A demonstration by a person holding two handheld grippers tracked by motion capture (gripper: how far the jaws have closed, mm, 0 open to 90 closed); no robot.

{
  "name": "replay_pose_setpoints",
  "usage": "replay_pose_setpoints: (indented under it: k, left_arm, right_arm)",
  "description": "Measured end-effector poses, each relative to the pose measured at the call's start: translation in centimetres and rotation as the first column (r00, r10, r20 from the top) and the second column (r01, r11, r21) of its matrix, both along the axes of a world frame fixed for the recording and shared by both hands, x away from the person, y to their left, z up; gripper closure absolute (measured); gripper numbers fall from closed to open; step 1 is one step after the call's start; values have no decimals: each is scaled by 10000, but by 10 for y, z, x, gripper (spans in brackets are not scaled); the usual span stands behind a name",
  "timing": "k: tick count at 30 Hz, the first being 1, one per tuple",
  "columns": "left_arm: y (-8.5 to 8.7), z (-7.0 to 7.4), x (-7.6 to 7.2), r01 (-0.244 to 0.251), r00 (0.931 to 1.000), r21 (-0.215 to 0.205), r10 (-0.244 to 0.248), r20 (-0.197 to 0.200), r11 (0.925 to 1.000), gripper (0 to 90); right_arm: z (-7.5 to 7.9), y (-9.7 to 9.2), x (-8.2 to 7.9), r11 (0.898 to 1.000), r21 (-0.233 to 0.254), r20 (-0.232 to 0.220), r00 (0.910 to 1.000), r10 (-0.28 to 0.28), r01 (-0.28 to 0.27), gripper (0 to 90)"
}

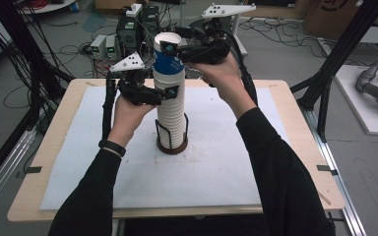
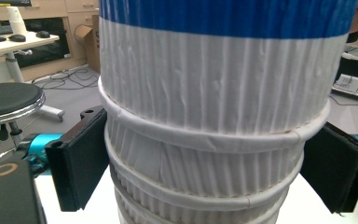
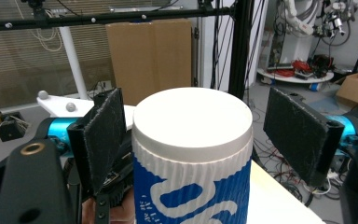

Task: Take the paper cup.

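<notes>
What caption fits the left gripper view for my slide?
Left gripper clamps a stack of ribbed white paper cups just under the blue-banded top cup.

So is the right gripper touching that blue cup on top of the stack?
Apart. In the right gripper view, both pads of the right gripper stand off the blue cup, with background showing in the gaps.

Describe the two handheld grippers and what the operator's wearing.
Both grippers, left and right, are black, with flat dark foam pads and turquoise parts by the jaws. Each carries a grey three-cornered plate on top and trails a black cable. The person wears black sleeves and a black wristband.
</notes>
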State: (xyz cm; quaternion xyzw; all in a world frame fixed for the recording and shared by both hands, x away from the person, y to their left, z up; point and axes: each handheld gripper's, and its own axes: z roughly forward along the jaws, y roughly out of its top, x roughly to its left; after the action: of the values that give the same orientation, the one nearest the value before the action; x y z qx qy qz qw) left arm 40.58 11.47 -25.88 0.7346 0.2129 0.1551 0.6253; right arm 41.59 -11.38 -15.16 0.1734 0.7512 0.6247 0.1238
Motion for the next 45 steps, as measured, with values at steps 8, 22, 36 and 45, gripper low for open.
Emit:
replay_pose_setpoints:
  k: [8, 22, 36, 45]
  left_arm:
    - [0, 0, 0, 11, 10000, 18, -12, 24, 10000, 112]
    - [0, 0, 0, 4, 10000, 11, -4, 34, 10000, 112]
    - [0, 0, 0, 16, 10000, -22, -16, 9, 10000, 112]
    - [-1, 0, 1, 21, 10000, -46, -21, 21, 10000, 112]
  right_arm:
    - [-3, 7, 3, 9998, -50, -142, 9997, 179, -180, 309]
    - [2, 5, 1, 9997, 214, -47, 9999, 144, -143, 320]
    - [26, -3, -14, 9953, 971, 778, 9970, -35, -41, 320]
    - [43, -9, -23, 9879, 1552, 1370, 9904, -206, -9, 321]
